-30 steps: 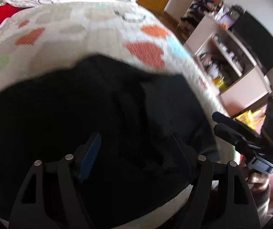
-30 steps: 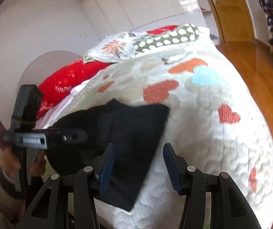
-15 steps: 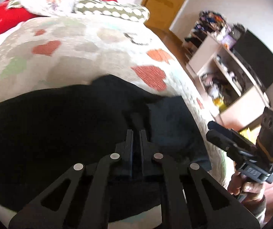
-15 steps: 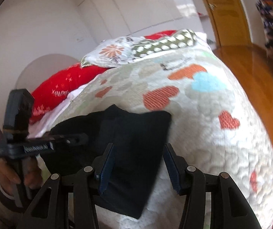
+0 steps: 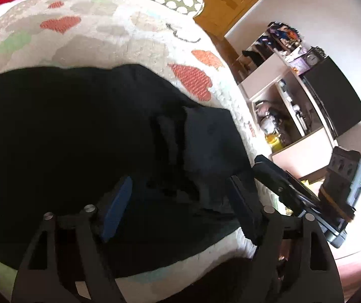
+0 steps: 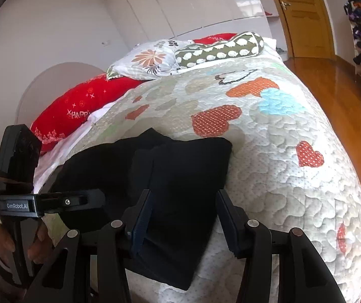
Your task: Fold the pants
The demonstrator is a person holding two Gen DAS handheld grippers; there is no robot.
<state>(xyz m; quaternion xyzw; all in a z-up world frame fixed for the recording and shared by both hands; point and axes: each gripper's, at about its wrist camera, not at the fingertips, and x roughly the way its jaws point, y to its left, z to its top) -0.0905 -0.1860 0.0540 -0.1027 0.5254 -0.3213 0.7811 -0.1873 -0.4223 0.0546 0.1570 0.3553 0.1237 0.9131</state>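
Your black pants lie folded near the foot of the bed, on a heart-patterned quilt, with pillows at the far end. Beyond are a wooden door, a wood floor and cluttered shelves. Your left gripper hangs over the dark cloth; its jaws have just been opening, apparently holding nothing. Your right gripper hovers half-spread above the pants' edge, unclenched.
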